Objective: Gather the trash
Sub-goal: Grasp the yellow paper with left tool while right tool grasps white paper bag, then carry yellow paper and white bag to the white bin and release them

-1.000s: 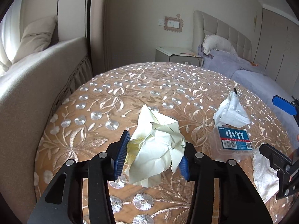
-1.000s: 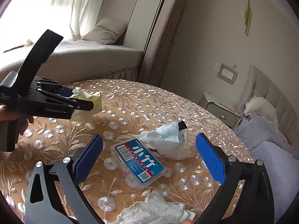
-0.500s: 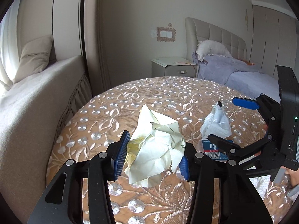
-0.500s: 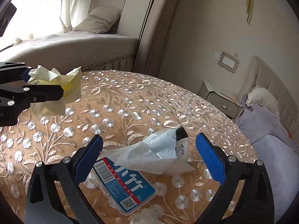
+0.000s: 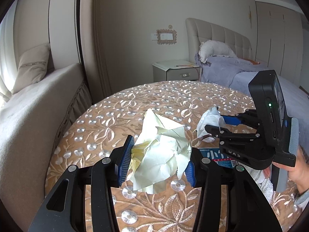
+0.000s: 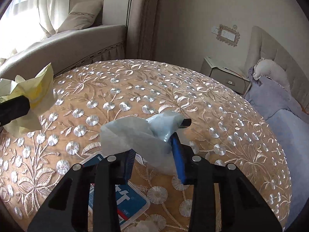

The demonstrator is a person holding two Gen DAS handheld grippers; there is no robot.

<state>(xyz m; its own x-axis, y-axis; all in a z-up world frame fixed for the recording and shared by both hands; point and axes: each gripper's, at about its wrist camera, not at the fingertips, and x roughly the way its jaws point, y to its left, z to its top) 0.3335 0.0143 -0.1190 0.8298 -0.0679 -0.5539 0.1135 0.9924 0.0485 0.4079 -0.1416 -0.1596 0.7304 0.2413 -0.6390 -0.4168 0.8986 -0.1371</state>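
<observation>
Now the right gripper (image 6: 154,158) has closed on the white wrapper (image 6: 139,135).
Its long side runs across the gripper. The left gripper (image 5: 156,154) holds yellow paper (image 5: 160,148) above the worktop (image 6: 135,89). A blue-label box (image 6: 125,199) lies just under the right gripper, the nearer one.

**Legible text, both wrist views**

Clear plastic box (image 5: 216,155), blue label: white characters "小竹", partly hidden behind the right gripper (image 5: 217,124); small white print along the label's top edge, too small to read. Right wrist view, same box (image 6: 131,203): "BM" at the label corner, fragment of a large white character, "50" in a small oval near a barcode. Right gripper body: embossed letters, apparently "UAS".
</observation>
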